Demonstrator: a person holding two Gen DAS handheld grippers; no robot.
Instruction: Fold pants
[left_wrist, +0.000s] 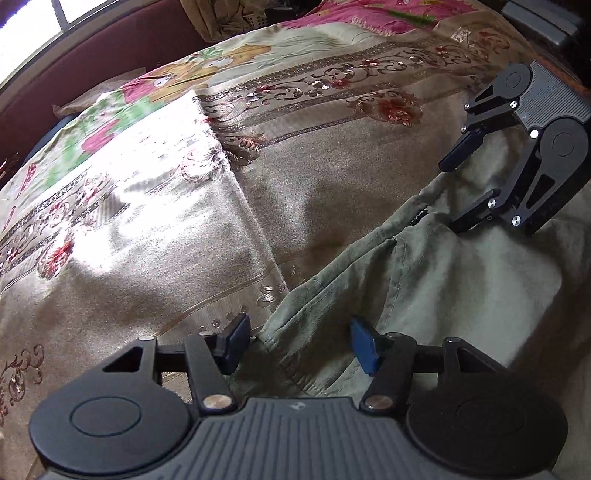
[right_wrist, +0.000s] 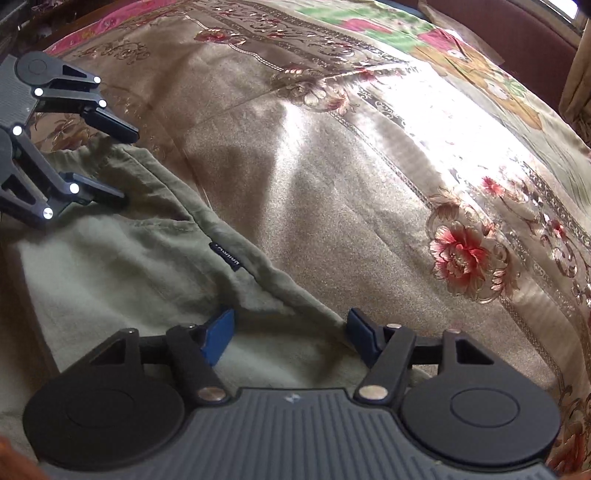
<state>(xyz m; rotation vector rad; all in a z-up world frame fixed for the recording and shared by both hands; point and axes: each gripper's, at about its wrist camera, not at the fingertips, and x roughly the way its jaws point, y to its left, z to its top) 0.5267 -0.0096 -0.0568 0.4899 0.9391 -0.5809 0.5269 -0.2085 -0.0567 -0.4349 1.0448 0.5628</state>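
Olive pants (left_wrist: 424, 280) are laid on the bedspread (left_wrist: 314, 177) — left gripper (left_wrist: 297, 341) and right gripper (right_wrist: 290, 338) are spread astride the lower-frame edge, nothing pinched yet, probably lined up for folding.

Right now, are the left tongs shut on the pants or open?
Open. The left tongs straddle the edge of the green pants, but a gap shows between both blue pads and the cloth.

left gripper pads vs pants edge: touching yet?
Cannot tell. In the left wrist view the left gripper straddles the edge of the pants with its jaws apart, but whether a pad meets the cloth is unclear.
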